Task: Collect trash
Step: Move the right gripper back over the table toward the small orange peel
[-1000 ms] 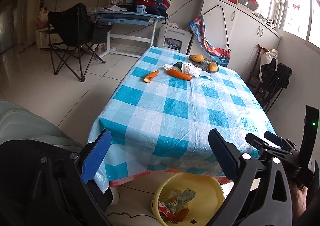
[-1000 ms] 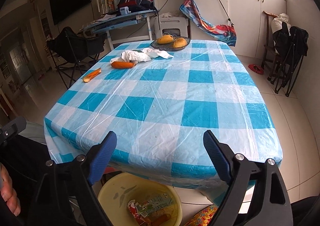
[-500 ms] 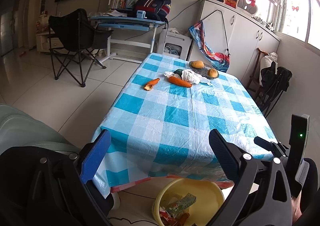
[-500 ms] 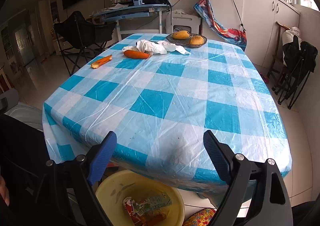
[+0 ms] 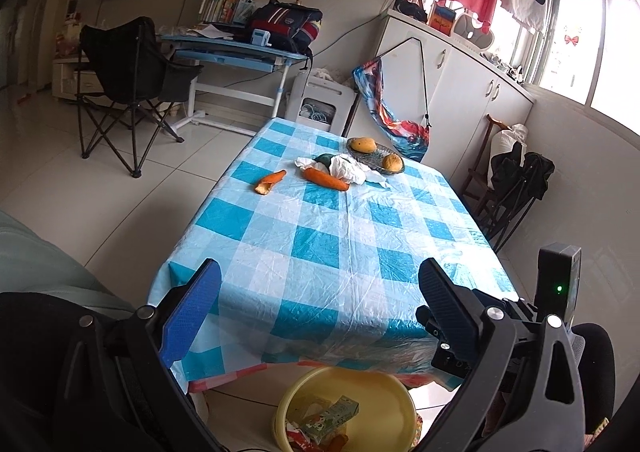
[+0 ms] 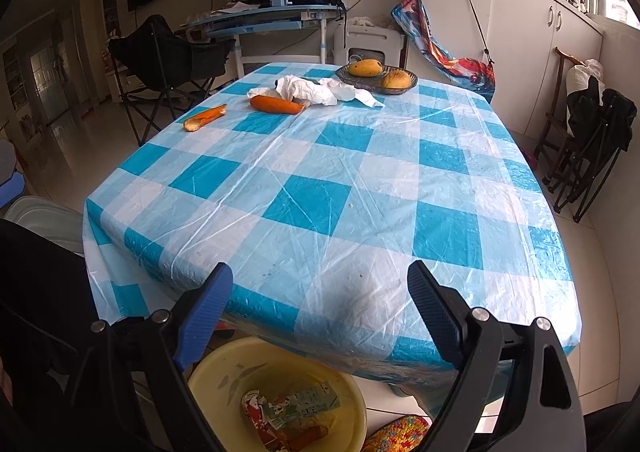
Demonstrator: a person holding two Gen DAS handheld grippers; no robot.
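A yellow basin (image 5: 348, 408) (image 6: 224, 372) sits on the floor below the table's near edge, with a small carton (image 6: 300, 404) and wrappers in it. On the far part of the blue checked tablecloth (image 6: 320, 180) lie an orange peel (image 6: 204, 118) (image 5: 270, 183), a carrot (image 6: 276, 105) (image 5: 326, 179) and crumpled white tissue (image 6: 316, 91) (image 5: 350, 168). My left gripper (image 5: 318, 306) and my right gripper (image 6: 320, 310) both hang open and empty at the near edge, above the basin. The right gripper's body (image 5: 558, 292) shows at the right of the left wrist view.
A dark dish (image 6: 376, 82) with two mangoes stands at the table's far end. A black folding chair (image 5: 128, 88) and a blue desk (image 5: 232, 52) stand beyond on the left; white cabinets (image 6: 520, 32) and folded chairs (image 6: 588, 140) line the right wall.
Both views have tilted upward a little, so the table and basin sit lower in frame. Both grippers stay open and empty. Nothing on the table has moved.
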